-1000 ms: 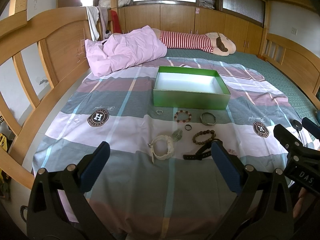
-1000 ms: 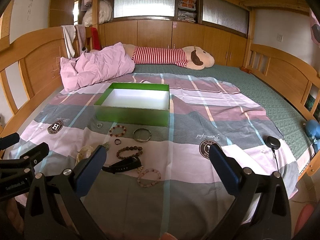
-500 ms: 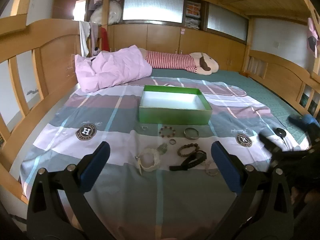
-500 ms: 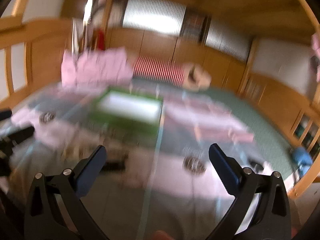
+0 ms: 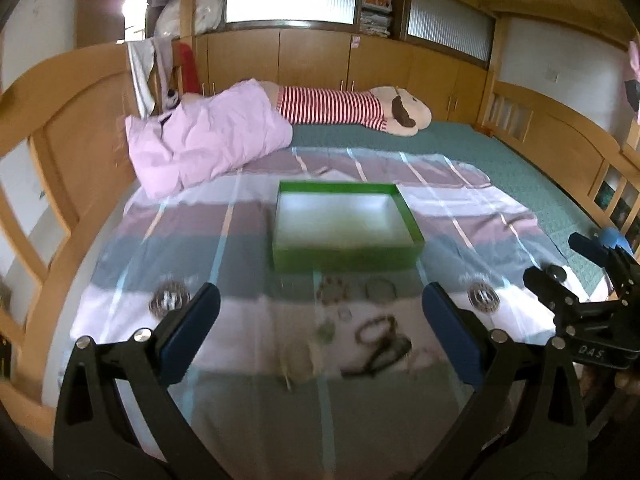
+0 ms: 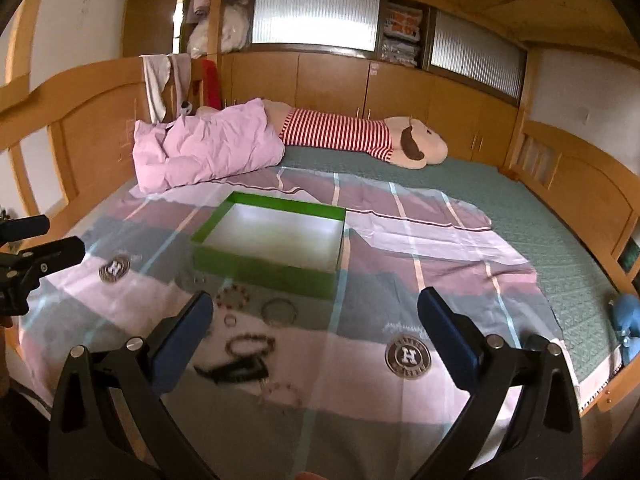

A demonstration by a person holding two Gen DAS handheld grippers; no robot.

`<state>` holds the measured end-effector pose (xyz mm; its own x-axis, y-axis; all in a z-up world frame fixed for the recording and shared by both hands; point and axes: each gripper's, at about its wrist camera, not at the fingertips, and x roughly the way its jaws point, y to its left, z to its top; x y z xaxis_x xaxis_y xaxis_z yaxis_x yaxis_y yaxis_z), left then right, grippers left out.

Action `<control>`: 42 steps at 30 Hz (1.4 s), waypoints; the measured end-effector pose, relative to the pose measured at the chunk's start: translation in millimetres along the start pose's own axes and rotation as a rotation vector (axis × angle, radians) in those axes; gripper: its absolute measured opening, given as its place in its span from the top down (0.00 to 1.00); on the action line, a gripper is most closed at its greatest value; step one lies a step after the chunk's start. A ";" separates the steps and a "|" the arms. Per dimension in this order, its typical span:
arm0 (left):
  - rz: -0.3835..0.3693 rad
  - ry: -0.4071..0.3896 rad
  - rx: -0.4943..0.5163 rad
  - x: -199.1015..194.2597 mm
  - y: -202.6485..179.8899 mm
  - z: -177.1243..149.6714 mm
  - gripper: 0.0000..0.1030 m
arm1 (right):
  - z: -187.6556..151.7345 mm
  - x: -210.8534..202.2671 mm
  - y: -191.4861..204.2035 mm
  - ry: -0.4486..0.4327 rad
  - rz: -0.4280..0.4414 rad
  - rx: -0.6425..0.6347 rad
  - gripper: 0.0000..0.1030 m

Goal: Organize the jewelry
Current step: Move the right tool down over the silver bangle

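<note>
A green box (image 5: 344, 226) (image 6: 272, 248) with a white inside lies open on the striped sheet. In front of it lie several pieces of jewelry: a red bead bracelet (image 5: 331, 288) (image 6: 233, 297), a metal bangle (image 5: 380, 289) (image 6: 279, 311), a small ring (image 6: 230, 321), a brown bead bracelet (image 5: 374, 330) (image 6: 250, 345), a black watch (image 5: 380, 358) (image 6: 234, 369), a pale bracelet (image 6: 282, 394) and a blurred white one (image 5: 298, 362). My left gripper (image 5: 320, 326) hangs open above the near jewelry. My right gripper (image 6: 316, 330) is open too, above the sheet to their right. Neither holds anything.
A pink quilt (image 5: 200, 140) and a striped plush toy (image 5: 360, 110) lie at the far end of the bed. Wooden bed rails (image 5: 76, 128) (image 6: 580, 184) run along both sides. A small black device (image 5: 556, 274) sits near the right edge.
Both cameras have tilted up and pulled back a little, so the box and jewelry sit lower in view. The right view has steadied after a blurred swing. Nothing was grasped.
</note>
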<state>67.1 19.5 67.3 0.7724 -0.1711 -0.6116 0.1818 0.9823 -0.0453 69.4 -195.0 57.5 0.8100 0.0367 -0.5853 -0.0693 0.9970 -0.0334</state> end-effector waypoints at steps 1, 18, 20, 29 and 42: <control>-0.007 0.004 0.002 6.9 0.7 8.3 0.03 | 6.6 7.4 -1.2 0.012 0.013 0.004 0.03; -0.005 0.242 -0.014 164.9 16.3 -24.9 0.03 | -41.9 149.9 1.9 0.272 0.119 0.036 0.03; -0.017 0.263 -0.031 178.1 17.9 -23.9 0.03 | -39.0 163.7 3.1 0.306 0.134 0.035 0.03; 0.008 0.388 0.000 243.3 27.5 -35.3 0.15 | -52.3 215.6 33.1 0.433 0.163 -0.110 0.07; 0.020 0.457 -0.071 297.3 56.3 -46.6 0.37 | -66.1 251.2 40.4 0.517 0.182 -0.101 0.10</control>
<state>278.6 27.5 -153.9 0.4254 -0.1167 -0.8975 0.1153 0.9906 -0.0741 231.6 -150.0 -144.4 0.3899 0.1442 -0.9095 -0.2575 0.9653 0.0427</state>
